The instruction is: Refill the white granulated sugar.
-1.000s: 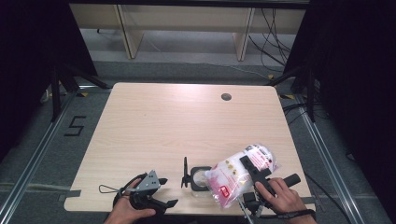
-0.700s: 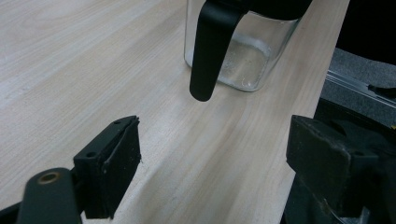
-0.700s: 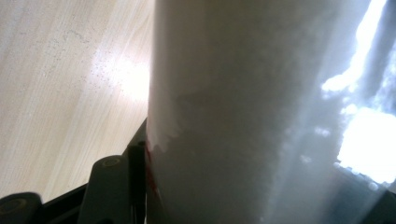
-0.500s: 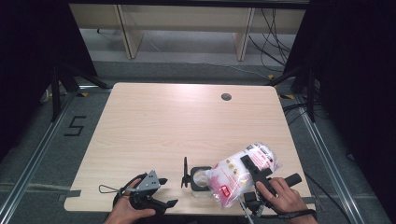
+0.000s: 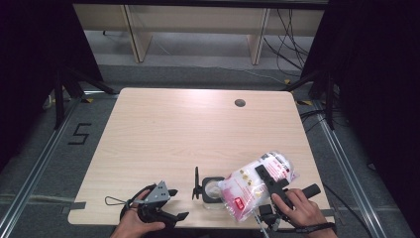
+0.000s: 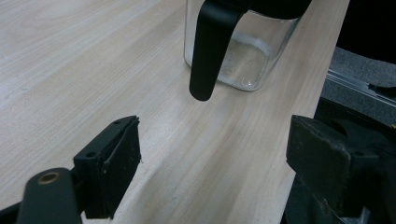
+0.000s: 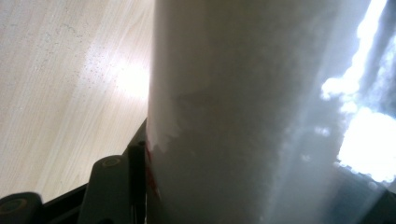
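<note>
- Left hand-held gripper [image 5: 166, 204]: held low at the near left edge of the worktop [image 5: 163, 134], the person's left hand [image 5: 136, 223] wrapped round its body from below; the grey three-cornered plate sits on top
- Left jaws: spread wide with nothing between them — in the left gripper view they stand far apart over bare wood and point toward the glass jar [image 6: 243, 51]
- Right hand-held gripper [image 5: 267, 181]: held by the right hand [image 5: 302, 210] at the near right edge, angled up and to the left across the plastic bag [image 5: 255, 183]
- Right jaws: closed on the bag; in the right gripper view the bag's whitish film presses right against the camera, with one black jaw alongside its left edge
- Plastic bag: clear, packed with pale contents, lying tilted with its lower end over the jar's open mouth and its upper end raised toward the right
- Glass jar: square, clear, upright near the front edge of the worktop, between the two grippers; a thin pale layer covers its bottom
- Black lid [image 5: 196, 183]: hinged open, standing upright at the jar's left side
- Writing: the bag carries a red label [image 5: 239, 204] and a white printed patch near its top — the text is too small to read
- Floor [image 5: 49, 144] left of the worktop: a marking reading "5" [image 5: 79, 134]
</note>
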{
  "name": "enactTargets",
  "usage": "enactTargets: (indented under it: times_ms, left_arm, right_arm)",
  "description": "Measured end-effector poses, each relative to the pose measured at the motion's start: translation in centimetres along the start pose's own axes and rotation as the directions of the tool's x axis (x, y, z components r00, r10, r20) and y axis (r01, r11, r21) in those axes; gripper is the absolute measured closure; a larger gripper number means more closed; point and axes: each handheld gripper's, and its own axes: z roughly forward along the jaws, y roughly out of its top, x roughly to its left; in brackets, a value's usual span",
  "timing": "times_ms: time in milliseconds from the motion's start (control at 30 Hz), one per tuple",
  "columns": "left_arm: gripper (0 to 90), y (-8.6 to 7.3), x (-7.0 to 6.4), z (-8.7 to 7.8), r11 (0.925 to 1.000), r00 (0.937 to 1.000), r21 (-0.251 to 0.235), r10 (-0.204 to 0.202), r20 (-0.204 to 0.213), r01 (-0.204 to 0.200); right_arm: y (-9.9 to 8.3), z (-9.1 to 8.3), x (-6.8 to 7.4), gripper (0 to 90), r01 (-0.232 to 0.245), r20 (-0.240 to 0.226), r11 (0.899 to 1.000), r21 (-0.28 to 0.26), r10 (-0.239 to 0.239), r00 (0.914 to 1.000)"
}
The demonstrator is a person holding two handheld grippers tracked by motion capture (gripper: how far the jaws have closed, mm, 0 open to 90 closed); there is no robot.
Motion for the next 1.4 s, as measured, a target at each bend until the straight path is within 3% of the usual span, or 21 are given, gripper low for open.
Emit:
enactTargets:
  times_ms: [67, 300, 333, 433, 500, 567, 700, 767, 967, 1100, 1167, 1200, 1233, 1267, 1400]
  left_arm:
    - [17.2, -0.01, -0.04, 0.03, 1.0000, 1.0000, -0.004, -0.005, 0.004, 0.005]
    - [17.3, -0.01, -0.08, 0.05, 0.9999, 0.9999, -0.006, -0.009, 0.006, 0.009]
    - [17.3, -0.02, -0.02, 0.10, 0.9999, 0.9999, -0.013, -0.006, 0.008, 0.006]
    - [17.2, 0.03, 0.18, -0.02, 0.9997, 0.9997, -0.005, 0.025, 0.003, -0.025]
    - [17.2, 0.05, 0.17, -0.08, 0.9996, 0.9996, 0.000, 0.028, 0.005, -0.028]
    - [17.2, 0.01, 0.00, -0.05, 1.0000, 1.0000, -0.003, -0.002, 0.003, 0.002]
    - [17.2, -0.04, 0.14, -0.02, 0.9998, 0.9999, 0.011, 0.014, -0.006, -0.014]
    - [17.2, 0.00, 0.01, -0.05, 1.0000, 1.0000, -0.003, -0.004, 0.003, 0.004]
    - [17.3, 0.03, 0.23, -0.04, 0.9994, 0.9994, 0.005, 0.035, 0.000, -0.035]
    - [17.2, -0.06, 0.01, 0.03, 1.0000, 1.0000, -0.004, -0.002, 0.002, 0.002]
    - [17.2, -0.05, 0.04, 0.01, 1.0000, 1.0000, -0.001, 0.001, -0.003, -0.001]
    - [17.2, -0.04, 0.14, -0.03, 0.9998, 0.9999, 0.011, 0.015, -0.008, -0.015]
    - [17.3, -0.04, 0.14, -0.04, 0.9998, 0.9999, 0.011, 0.015, -0.007, -0.015]
    - [17.3, -0.05, 0.01, 0.01, 1.0000, 1.0000, -0.004, -0.002, 0.001, 0.002]
    - [17.2, -0.06, -0.04, -0.01, 1.0000, 1.0000, -0.003, -0.005, 0.001, 0.005]
  right_arm:
    - [0.02, 0.14, -0.25, 42.9, 0.022, 0.017, 1.000, -0.021, -0.021, 0.9996]
    - [0.01, -0.04, 0.03, 42.9, 0.008, 0.000, 1.000, 0.000, -0.008, 1.0000]
    - [0.02, -0.08, 0.12, 43.0, -0.004, -0.014, 1.000, 0.006, 0.005, 0.9999]
    - [0.08, 0.02, -0.24, 43.0, 0.026, 0.010, 1.000, -0.017, -0.026, 0.9996]
    - [0.10, -0.08, -0.18, 43.0, 0.016, 0.006, 1.000, -0.011, -0.016, 0.9999]
    - [0.10, -0.17, -0.14, 43.0, 0.009, 0.007, 1.000, -0.009, -0.009, 0.9999]
    - [0.12, -0.20, -0.65, 43.0, 0.033, 0.019, 0.999, -0.021, -0.032, 0.9993]
    - [0.09, -0.29, -0.56, 43.0, 0.021, 0.005, 1.000, -0.010, -0.021, 0.9998]
    - [0.02, -0.37, -0.35, 43.1, 0.021, 0.017, 1.000, -0.001, -0.021, 0.9996]
    - [0.09, -0.33, -0.45, 43.1, 0.035, 0.022, 0.999, -0.007, -0.035, 0.9991]
    - [0.20, -0.24, -0.60, 43.1, 0.057, 0.034, 0.998, -0.019, -0.057, 0.9978]
    - [0.24, -0.23, -0.58, 43.1, 0.057, 0.035, 0.998, -0.022, -0.057, 0.9978]
    - [0.23, -0.34, -0.28, 43.1, 0.025, 0.020, 1.000, -0.007, -0.025, 0.9995]
    - [0.24, -0.33, -0.25, 43.1, 0.025, 0.014, 1.000, -0.006, -0.025, 0.9996]
    - [0.33, -0.22, -0.09, 43.1, 0.029, 0.010, 1.000, -0.011, -0.029, 0.9995]
